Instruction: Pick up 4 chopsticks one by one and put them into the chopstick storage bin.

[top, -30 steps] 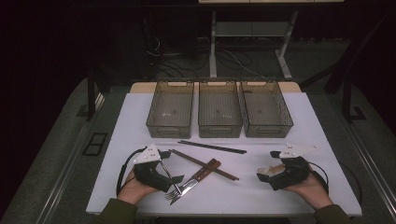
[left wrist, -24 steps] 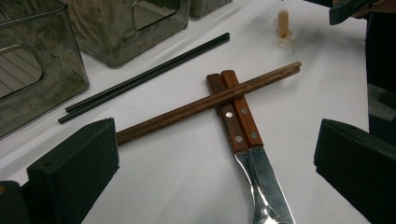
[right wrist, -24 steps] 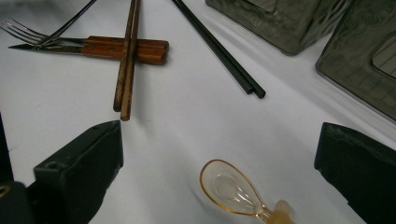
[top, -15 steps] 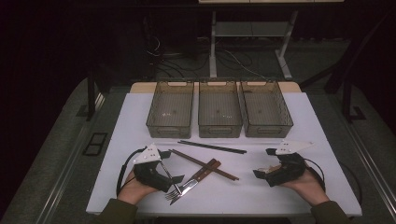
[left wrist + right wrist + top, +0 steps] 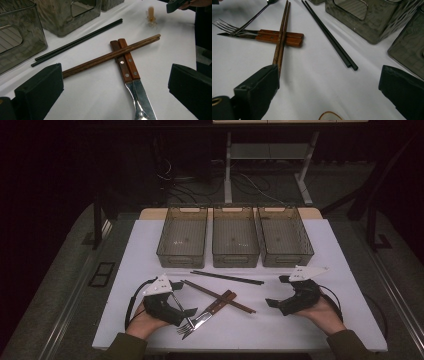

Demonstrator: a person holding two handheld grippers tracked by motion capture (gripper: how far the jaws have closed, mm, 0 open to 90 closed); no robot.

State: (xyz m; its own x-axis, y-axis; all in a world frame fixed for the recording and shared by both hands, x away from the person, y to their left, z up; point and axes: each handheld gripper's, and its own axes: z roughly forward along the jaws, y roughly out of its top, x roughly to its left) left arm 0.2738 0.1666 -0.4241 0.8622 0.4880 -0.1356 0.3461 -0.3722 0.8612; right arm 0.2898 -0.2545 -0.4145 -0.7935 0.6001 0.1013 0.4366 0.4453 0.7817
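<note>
The brown chopsticks [image 5: 218,296] lie near the middle of the desk's [image 5: 325,250] near half, slanting from upper left to lower right, and they rest across the wooden handles of the fork and knife [image 5: 207,312]. Their long axis runs roughly from one claw toward the other. The left end stops just beside the left claw [image 5: 186,306]; in the left gripper view that end reaches in beside one jaw, with the pair [image 5: 112,55] stretching away over the handles [image 5: 126,62]. The right end falls somewhat short of the right claw [image 5: 272,303], though the right gripper view shows the sticks [image 5: 280,37] running up to its jaw.

Both claws stand wide apart and hold nothing. By my reading the left one is nearer and better lined up, so it should take the pair, closing across the two sticks rather than along them. The fork's tines [image 5: 184,327] sit right under that hand and could snag.

The black chopsticks [image 5: 227,277] lie apart, closer to the three trays [image 5: 235,262] at the far edge.
</note>
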